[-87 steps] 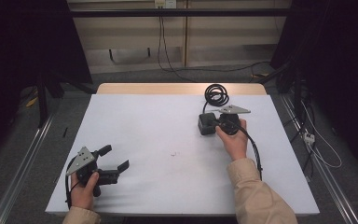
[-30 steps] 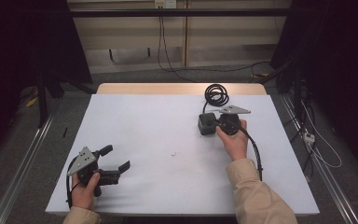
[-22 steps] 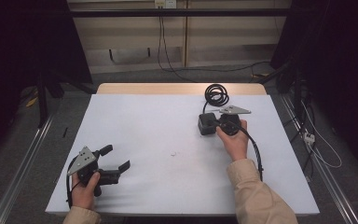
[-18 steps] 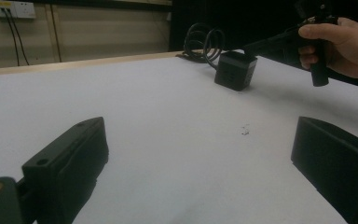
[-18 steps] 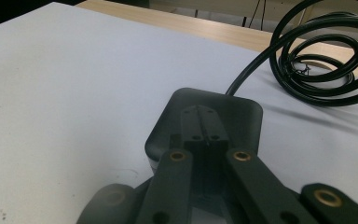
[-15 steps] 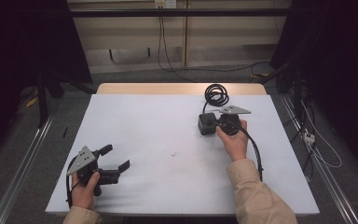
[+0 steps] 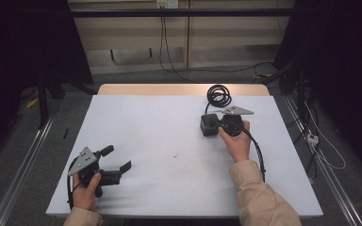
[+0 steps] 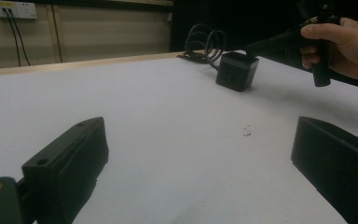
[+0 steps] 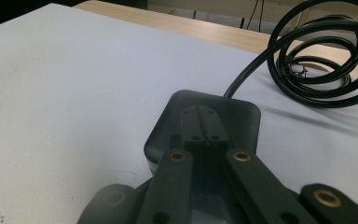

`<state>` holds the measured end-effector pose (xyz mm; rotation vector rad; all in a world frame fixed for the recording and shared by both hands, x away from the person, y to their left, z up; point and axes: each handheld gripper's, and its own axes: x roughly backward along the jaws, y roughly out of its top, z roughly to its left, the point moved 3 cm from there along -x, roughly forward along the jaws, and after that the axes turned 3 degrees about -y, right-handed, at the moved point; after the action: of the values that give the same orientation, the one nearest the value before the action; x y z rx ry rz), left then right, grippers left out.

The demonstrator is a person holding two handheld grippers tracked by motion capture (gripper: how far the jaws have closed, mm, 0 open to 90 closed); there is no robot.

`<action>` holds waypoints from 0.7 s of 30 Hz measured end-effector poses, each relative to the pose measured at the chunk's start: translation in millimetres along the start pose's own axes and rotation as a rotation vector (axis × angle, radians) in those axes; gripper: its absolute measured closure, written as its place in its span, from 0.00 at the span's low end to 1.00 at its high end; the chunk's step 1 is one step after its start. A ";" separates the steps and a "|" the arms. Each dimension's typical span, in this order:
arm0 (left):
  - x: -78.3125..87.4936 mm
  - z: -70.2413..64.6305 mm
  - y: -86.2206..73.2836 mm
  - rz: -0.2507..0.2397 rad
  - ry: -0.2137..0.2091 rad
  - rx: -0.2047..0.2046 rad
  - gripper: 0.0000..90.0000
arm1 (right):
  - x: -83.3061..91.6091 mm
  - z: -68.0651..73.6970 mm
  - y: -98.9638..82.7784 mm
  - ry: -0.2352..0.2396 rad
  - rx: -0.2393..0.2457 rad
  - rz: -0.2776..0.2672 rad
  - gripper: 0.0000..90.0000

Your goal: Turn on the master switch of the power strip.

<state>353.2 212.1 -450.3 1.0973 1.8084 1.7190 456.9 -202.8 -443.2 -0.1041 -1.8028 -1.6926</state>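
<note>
Count: one white table [image 7: 169, 122], two hand-held grippers, one black box [image 7: 209, 125], one coil of black cable [image 7: 218, 95], one small dark speck [image 7: 175, 154] on the tabletop.
Left gripper [image 7: 118, 160]: at the near left corner of the table, gripped by the person's left hand [image 7: 86, 188]; its two jaws stood wide apart with bare tabletop between them — released, holding nothing. In the left gripper view the same two jaws rose from the bottom corners, well apart.
Right gripper [image 7: 217, 126]: at the far right of the table, held by the right hand [image 7: 235, 141], grey plate on top. In the right gripper view its jaws lay drawn together, tips over the top of the black box [image 9: 205, 121]; whether they actually pinched the box I could not tell.
Black box: resting on the table just left of the right hand, its cable running back to the coil [image 9: 321, 65] near the far edge.
Speck: near the table's middle, between the two grippers, touching neither.
Change from earlier frames: none observed — both grippers, the box and the coil lay where they had been moments before.
</note>
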 end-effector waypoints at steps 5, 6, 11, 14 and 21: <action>-0.1 0.4 -0.1 -0.004 0.000 0.001 0.04 | -0.3 -0.3 -0.1 -0.002 -0.004 -0.005 1.00; 0.0 0.5 -0.2 -0.003 -0.001 -0.001 0.04 | -0.5 -0.6 -0.1 -0.004 -0.005 -0.007 1.00; 1.5 2.2 -1.1 -0.002 0.004 0.004 0.04 | -1.4 -1.6 0.2 -0.015 -0.003 -0.013 1.00; 2.5 3.4 -1.0 -0.008 0.008 0.006 0.04 | -1.6 -3.4 -0.3 -0.008 -0.024 -0.020 1.00; 2.8 3.3 -0.8 -0.008 0.005 0.005 0.04 | -0.8 -1.0 2.4 -0.001 -0.037 -0.044 0.86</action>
<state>353.7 216.4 -450.9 1.0876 1.8192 1.7149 459.1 -203.0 -441.6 -0.0818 -1.7877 -1.7573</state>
